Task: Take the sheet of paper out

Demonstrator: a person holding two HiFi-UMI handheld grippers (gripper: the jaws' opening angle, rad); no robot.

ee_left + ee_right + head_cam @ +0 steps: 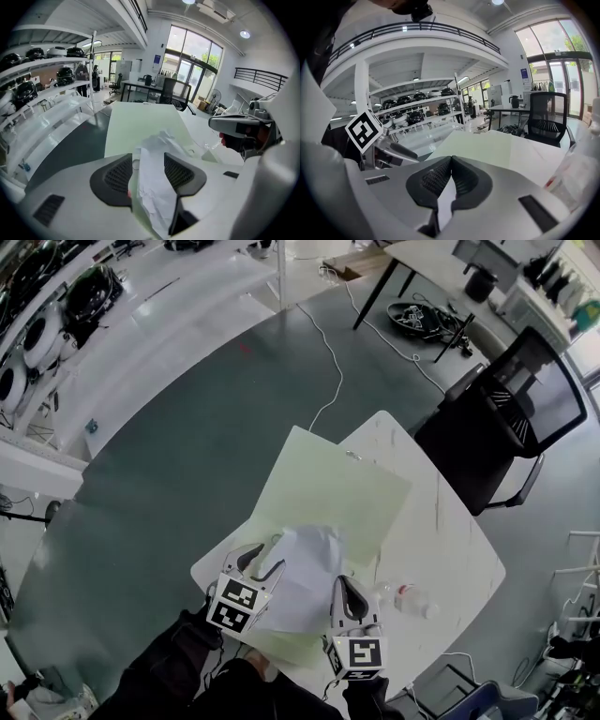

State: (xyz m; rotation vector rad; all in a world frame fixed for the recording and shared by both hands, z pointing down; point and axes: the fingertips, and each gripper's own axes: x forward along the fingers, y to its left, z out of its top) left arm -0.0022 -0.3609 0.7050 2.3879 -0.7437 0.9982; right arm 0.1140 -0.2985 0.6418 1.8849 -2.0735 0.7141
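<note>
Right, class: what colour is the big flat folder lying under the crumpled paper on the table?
The folder is pale green, clearest in the head view.

Head view: taken from high above, tilted steeply down; left gripper point(270, 559) and right gripper point(349, 585) are caught at the bottom, the table point(450, 549) beyond them.
Left gripper view: mounted close behind its claw, aimed along the jaws over the green folder point(328, 488).
Right gripper view: mounted likewise, aimed flatter across the table.
Shared: sheet of paper point(305, 568) by head and left gripper views; green folder and chair point(511, 418) beyond the claws by all three.
</note>
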